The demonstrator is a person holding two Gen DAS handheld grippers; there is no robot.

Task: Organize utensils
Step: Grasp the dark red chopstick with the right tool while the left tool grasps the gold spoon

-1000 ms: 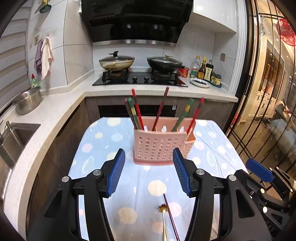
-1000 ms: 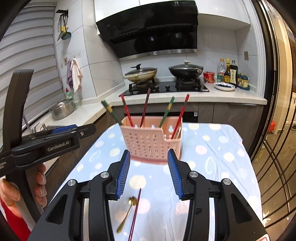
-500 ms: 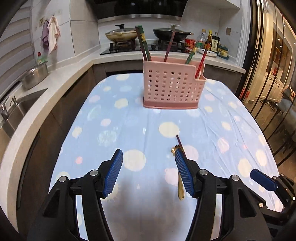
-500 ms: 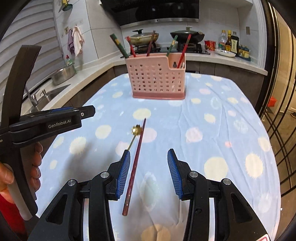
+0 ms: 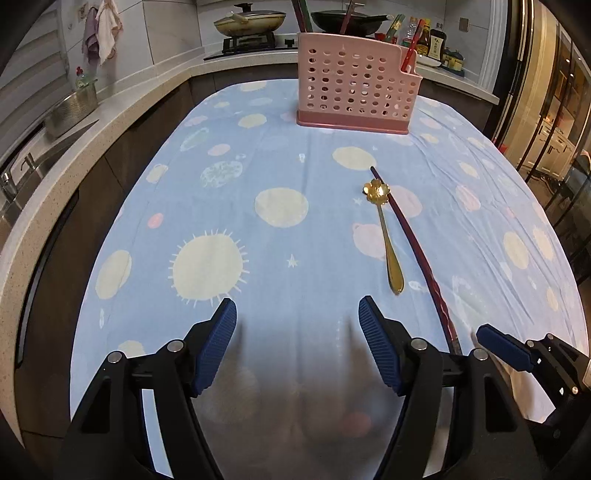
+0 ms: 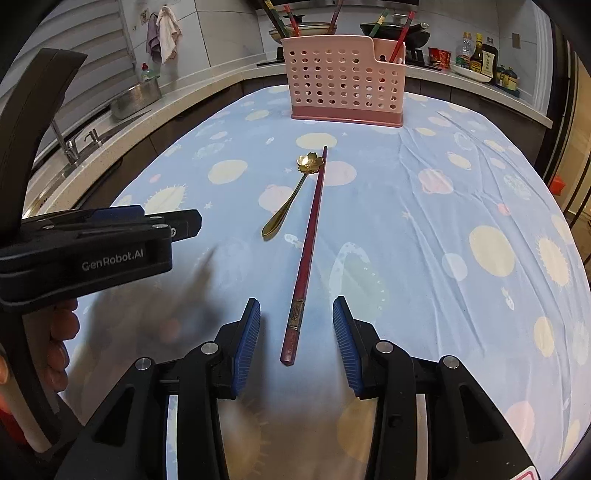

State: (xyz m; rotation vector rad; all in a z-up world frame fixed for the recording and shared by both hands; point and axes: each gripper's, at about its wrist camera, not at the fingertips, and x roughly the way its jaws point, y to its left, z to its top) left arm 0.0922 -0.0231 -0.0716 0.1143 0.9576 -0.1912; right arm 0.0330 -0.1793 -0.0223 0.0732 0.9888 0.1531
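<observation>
A pink perforated utensil holder (image 5: 356,96) (image 6: 345,79) stands at the far end of the table with several chopsticks in it. A dark red chopstick (image 6: 307,243) (image 5: 413,240) and a gold flower-bowl spoon (image 6: 291,197) (image 5: 386,236) lie side by side on the blue dotted cloth. My right gripper (image 6: 296,325) is open, its jaws on either side of the chopstick's near end, just above the cloth. My left gripper (image 5: 297,325) is open and empty, to the left of the spoon and chopstick.
The table (image 5: 184,192) is covered by the blue cloth. A counter with a sink (image 6: 74,147) and a steel pot (image 6: 135,99) runs along the left. A stove with pans (image 5: 251,24) and bottles (image 6: 480,59) sit behind the holder.
Both grippers have dropped low over the cloth and tilted down. The right gripper has come down around the chopstick's near end. Nothing has been taken hold of.
</observation>
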